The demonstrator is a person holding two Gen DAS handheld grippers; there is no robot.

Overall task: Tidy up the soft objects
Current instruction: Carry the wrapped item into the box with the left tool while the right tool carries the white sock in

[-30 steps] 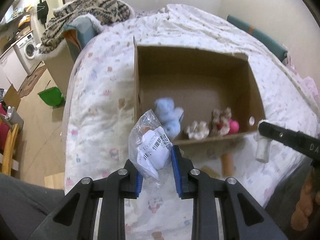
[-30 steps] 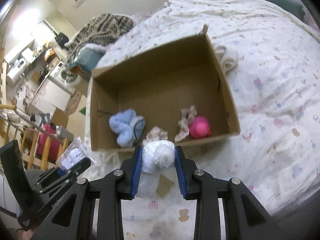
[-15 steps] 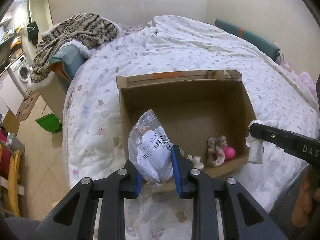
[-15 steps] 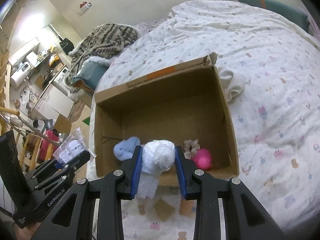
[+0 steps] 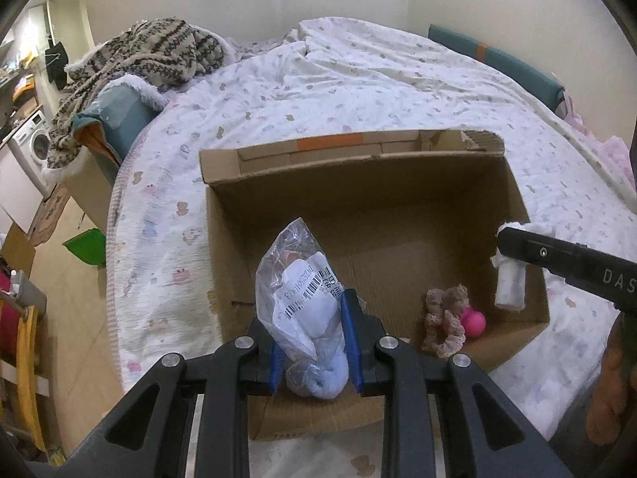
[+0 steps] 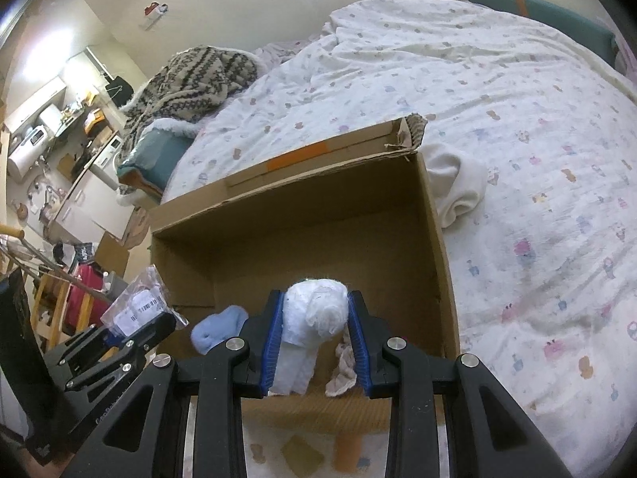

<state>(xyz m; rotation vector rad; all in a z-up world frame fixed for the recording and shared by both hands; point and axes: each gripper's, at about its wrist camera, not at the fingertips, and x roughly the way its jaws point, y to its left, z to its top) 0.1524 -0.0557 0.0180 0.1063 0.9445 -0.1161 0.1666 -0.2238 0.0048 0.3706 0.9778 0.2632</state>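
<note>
An open cardboard box (image 5: 513, 191) (image 6: 434, 215) sits on the bed. My left gripper (image 5: 314, 342) is shut on a clear plastic bag with a white barcode label (image 5: 302, 290) and holds it over the box's near left part. My right gripper (image 6: 316, 338) is shut on a white rolled cloth (image 6: 314, 314) over the box's near right part; that cloth also shows in the left wrist view (image 5: 509, 283). In the box lie a light blue soft toy (image 6: 219, 328) (image 5: 322, 378), a beige frilly scrunchie (image 5: 442, 318) and a pink ball (image 5: 473, 320).
The bed has a white patterned quilt (image 5: 358, 91). A cream folded cloth (image 6: 458, 187) lies right of the box. A knitted striped blanket (image 5: 151, 51) sits on a teal cushion at the far left. A green bin (image 5: 85, 245) and a washing machine (image 5: 36, 143) stand on the floor.
Both grippers have risen and moved forward over the box with their loads. The box now lies directly under the fingers.
</note>
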